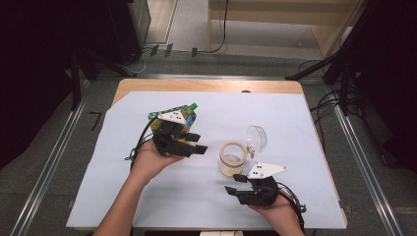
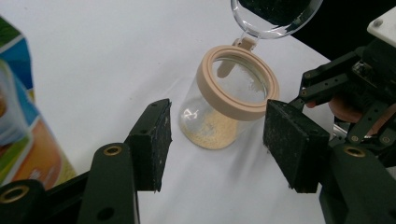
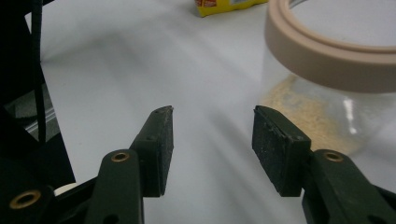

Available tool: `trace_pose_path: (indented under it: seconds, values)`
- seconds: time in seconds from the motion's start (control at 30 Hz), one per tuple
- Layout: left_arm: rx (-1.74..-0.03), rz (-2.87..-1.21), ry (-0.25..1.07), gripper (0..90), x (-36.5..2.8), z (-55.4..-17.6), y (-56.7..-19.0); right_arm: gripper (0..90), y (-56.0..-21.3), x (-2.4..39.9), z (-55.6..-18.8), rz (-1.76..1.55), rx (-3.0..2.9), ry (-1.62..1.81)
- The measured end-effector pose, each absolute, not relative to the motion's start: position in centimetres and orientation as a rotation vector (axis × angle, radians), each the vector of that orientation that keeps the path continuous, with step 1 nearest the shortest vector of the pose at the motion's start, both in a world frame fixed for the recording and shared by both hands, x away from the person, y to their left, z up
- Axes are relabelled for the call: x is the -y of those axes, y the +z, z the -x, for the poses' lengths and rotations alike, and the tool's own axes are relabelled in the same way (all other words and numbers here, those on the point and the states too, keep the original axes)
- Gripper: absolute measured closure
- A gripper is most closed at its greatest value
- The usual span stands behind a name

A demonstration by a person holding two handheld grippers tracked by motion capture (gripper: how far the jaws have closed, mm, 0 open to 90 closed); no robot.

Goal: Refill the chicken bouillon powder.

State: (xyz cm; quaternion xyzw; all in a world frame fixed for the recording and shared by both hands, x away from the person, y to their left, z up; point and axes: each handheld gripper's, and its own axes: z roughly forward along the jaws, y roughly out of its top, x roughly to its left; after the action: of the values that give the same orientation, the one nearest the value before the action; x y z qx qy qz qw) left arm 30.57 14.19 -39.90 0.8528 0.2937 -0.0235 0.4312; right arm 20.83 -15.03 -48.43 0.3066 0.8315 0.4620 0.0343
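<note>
I see the jar (image 1: 233, 159) standing upright on the table (image 1: 187, 196), its clear lid (image 1: 257, 138) swung open. My left gripper (image 2: 217, 140) and right gripper (image 3: 212, 149) hover beside it, both with fingers (image 2: 152, 140) apart, holding nothing.

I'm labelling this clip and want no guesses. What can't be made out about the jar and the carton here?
- Carton, high view: the left gripper covers most of it; print too small to read.
- Carton, left gripper view: cut off by the left edge.
- Jar, right gripper view: cut off by the top and right edges.
- Jar lid, left gripper view: cut off by the top edge.
</note>
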Motion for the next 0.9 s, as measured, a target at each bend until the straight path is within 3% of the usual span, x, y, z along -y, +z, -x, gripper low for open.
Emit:
trace_pose_path:
  seconds: [0.9]
  values:
    - [-0.846,-2.082,0.005,42.2,-21.0,-29.5,-38.6,49.2,-48.9,11.8,-20.9,-0.809,-2.634,1.452]
